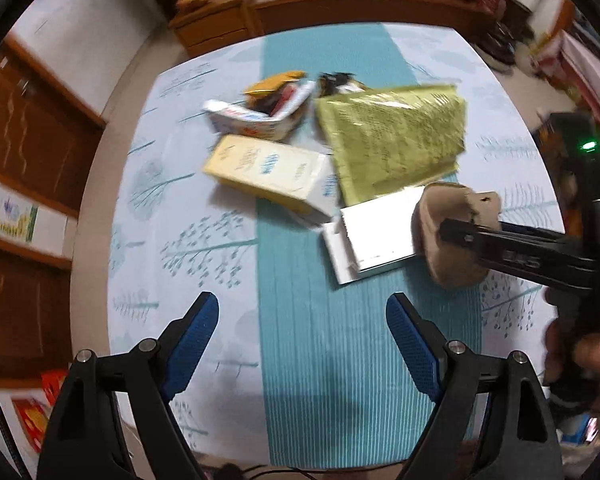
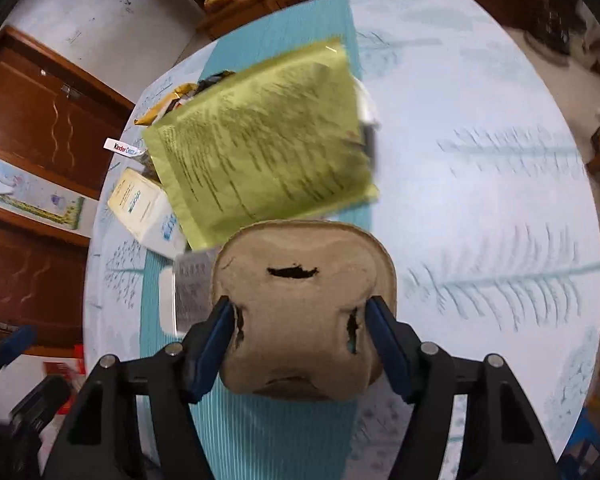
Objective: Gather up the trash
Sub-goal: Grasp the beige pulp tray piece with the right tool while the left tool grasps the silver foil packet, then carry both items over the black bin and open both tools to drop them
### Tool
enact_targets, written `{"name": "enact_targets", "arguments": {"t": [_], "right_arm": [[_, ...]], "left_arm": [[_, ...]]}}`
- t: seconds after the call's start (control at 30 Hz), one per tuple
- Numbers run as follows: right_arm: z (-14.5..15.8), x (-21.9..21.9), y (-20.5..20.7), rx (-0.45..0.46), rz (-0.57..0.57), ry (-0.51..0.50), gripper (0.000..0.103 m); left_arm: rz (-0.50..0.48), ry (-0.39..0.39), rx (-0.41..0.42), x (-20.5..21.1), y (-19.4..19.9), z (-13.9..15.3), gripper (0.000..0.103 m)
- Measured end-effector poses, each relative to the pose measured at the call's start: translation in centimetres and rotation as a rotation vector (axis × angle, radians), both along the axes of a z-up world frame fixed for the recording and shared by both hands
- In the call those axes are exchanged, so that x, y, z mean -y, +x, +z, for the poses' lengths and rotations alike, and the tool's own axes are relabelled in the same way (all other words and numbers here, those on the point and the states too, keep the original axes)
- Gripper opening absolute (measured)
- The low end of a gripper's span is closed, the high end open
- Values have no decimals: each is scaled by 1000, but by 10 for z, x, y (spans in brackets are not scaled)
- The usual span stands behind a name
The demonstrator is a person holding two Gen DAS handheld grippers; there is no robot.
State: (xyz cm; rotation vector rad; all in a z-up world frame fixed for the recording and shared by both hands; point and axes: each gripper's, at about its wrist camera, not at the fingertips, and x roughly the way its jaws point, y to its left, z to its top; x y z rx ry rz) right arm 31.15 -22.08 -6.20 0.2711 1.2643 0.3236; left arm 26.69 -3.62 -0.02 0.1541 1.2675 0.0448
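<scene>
Trash pickup's barely started: my right claw (image 2: 298,334) is clamped on a cardboard tray (image 2: 304,312), left claw (image 1: 302,332) wide apart, envelope (image 1: 392,140) and boxes (image 1: 268,170) left.

Trash clustered on the worktop (image 1: 172,208)

A padded envelope (image 1: 392,140) lay right of two boxes (image 1: 268,168); the pulp tray (image 2: 304,304) sat between the right tool's (image 2: 300,320) fingers, nearer.

Surface cloth (image 1: 172,240): pale blue w/ tree print, teal striped band down mid. Envelope (image 2: 264,144): olive-yellow w/ dark print. Carton (image 1: 268,168): cream & white. Pulp tray (image 2: 304,304): tan. Claw pads (image 1: 192,340): blue, black frames.
</scene>
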Motion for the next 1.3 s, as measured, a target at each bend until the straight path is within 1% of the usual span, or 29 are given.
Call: {"name": "enact_targets", "arguments": {"t": [0.17, 0.3, 0.37, 0.47, 0.57, 0.63, 0.7, 0.83, 0.9, 0.97, 1.07, 1.13, 1.17, 1.2, 1.27, 1.3], "right_arm": [[2, 42, -11, -19, -48, 69, 67], [6, 65, -14, -18, -94, 96, 67], [7, 73, -15, -9, -112, 109, 67], [9, 84, -17, -7, -129, 125, 67], [9, 89, -21, -10, -141, 142, 67], [8, 95, -25, -11, -145, 145, 67], [7, 97, -28, -16, -147, 148, 67], [3, 99, -31, -26, -152, 154, 67], [1, 100, -33, -30, -153, 159, 67], [1, 98, -35, -28, -149, 161, 67], [2, 96, -40, -22, -138, 157, 67], [1, 94, -44, -22, -132, 154, 67], [1, 92, -44, -15, -134, 146, 67], [0, 91, -45, -15, -136, 144, 67], [-1, 88, -47, -12, -145, 148, 67], [0, 87, -48, -8, -149, 150, 67]], "left_arm": [[-161, 42, -41, 35, 24, -22, 85], [-300, 95, -65, 61, 47, -42, 85], [-353, 114, -77, 70, 57, -50, 85], [-441, 115, -113, 84, 73, -61, 85], [-502, 110, -165, 94, 84, -73, 85], [-537, 92, -202, 100, 88, -82, 86], [-558, 59, -227, 105, 93, -86, 86], [-581, 92, -268, 114, 100, -101, 87], [-596, 96, -273, 117, 101, -106, 87], [-600, 100, -275, 119, 101, -107, 87], [-601, 91, -303, 114, 95, -108, 87], [-598, 87, -295, 110, 89, -109, 86], [-583, 70, -274, 108, 87, -107, 86], [-565, 56, -265, 107, 87, -106, 85], [-510, 12, -234, 102, 85, -103, 78], [-478, -4, -211, 101, 83, -101, 78]]}}
